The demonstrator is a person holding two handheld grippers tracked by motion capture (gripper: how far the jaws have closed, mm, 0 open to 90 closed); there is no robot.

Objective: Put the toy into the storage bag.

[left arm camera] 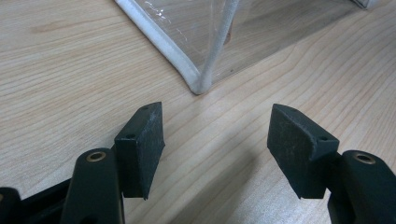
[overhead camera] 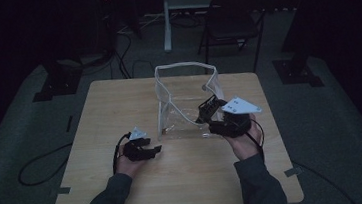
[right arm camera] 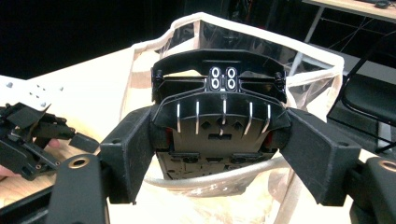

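A clear plastic bag [overhead camera: 181, 99] with white piping stands open-topped in the middle of the wooden table [overhead camera: 119, 103]. My right gripper [overhead camera: 209, 113] is shut on a black plastic piece [right arm camera: 219, 107] with white stripes, its pads [right arm camera: 130, 154] pressing both sides. It holds the piece at the bag's right side, over the bag's rim [right arm camera: 308, 51]. My left gripper [left arm camera: 217, 144] stands open with nothing between its fingers, low over the table. The bag's near left corner [left arm camera: 201, 84] lies just ahead of it. In the high view the left gripper [overhead camera: 153, 146] sits left of the bag.
A dark folding chair [overhead camera: 231, 22] and a white desk leg [overhead camera: 166, 18] stand behind the table. Cables [overhead camera: 39, 166] trail over the dark floor at the left. The table's front half between the person's forearms is bare wood. The room is dim.
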